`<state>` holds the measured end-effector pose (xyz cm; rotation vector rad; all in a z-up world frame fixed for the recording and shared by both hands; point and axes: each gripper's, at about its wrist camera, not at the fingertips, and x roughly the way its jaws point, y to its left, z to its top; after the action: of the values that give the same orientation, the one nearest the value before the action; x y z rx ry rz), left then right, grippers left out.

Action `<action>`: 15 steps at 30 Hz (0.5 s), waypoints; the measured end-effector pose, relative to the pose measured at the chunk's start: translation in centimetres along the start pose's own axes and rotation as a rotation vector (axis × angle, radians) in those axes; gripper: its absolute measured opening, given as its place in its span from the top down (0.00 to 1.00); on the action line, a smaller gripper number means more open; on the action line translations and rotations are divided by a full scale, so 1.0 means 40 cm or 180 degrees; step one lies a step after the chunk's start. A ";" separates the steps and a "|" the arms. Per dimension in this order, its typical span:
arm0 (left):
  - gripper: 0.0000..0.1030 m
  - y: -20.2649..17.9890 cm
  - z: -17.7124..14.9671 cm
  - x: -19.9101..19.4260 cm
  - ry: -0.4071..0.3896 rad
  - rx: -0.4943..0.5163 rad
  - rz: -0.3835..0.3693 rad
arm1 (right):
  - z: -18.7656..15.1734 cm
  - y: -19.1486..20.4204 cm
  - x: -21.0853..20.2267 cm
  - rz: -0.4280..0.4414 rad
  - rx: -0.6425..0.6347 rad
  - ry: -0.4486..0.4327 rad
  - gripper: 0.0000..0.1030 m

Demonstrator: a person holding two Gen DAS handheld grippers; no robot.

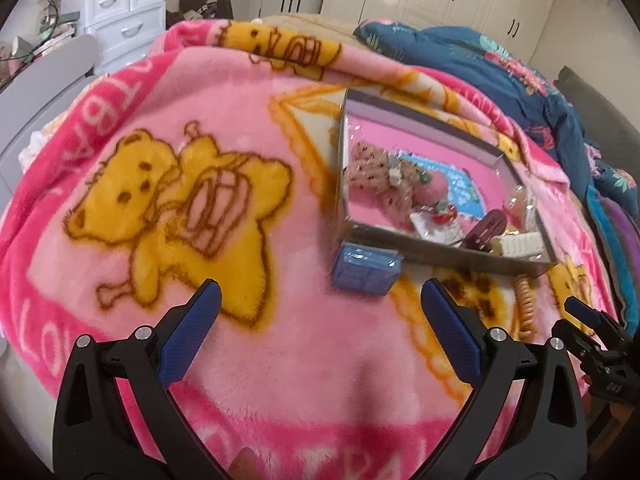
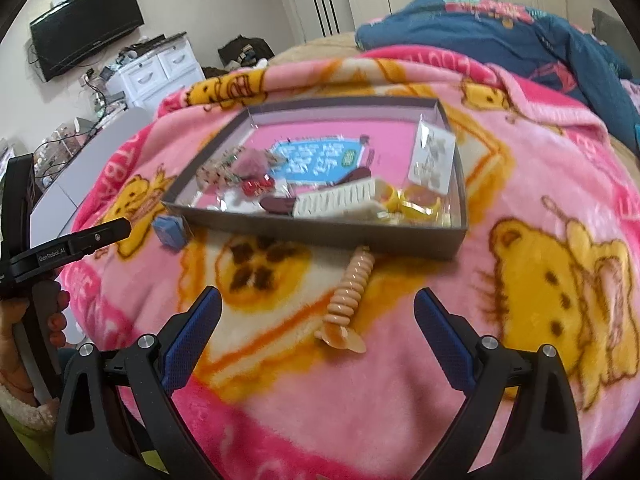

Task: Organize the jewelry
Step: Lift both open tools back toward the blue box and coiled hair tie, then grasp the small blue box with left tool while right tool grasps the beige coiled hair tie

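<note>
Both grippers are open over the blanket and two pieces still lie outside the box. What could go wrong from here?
1. The peach spiral hair clip lies on soft plush pink blanket; the open right gripper closing on it may catch pile or push it down.
2. The small blue plastic case sits touching the shallow grey cardboard box wall; the open left gripper could nudge the box.
3. The box looks crowded near its front wall, so added pieces may pile up.
</note>
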<state>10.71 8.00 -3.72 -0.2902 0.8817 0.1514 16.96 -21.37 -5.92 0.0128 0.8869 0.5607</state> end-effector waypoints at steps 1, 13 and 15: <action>0.09 -0.001 -0.001 0.010 0.0019 0.0008 -0.0011 | -0.002 -0.003 0.007 0.0008 0.0017 0.0024 0.07; 0.09 -0.046 0.007 0.114 0.0192 0.0080 -0.0029 | -0.015 -0.037 0.104 -0.0040 0.0198 0.0255 0.32; 0.09 -0.050 0.011 0.128 0.0198 0.0070 -0.0018 | -0.015 -0.031 0.111 -0.0083 0.0114 0.0254 0.52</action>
<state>14.74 6.29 -7.06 -0.2781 0.9435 0.1279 19.31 -20.48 -9.83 0.0114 0.9734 0.5238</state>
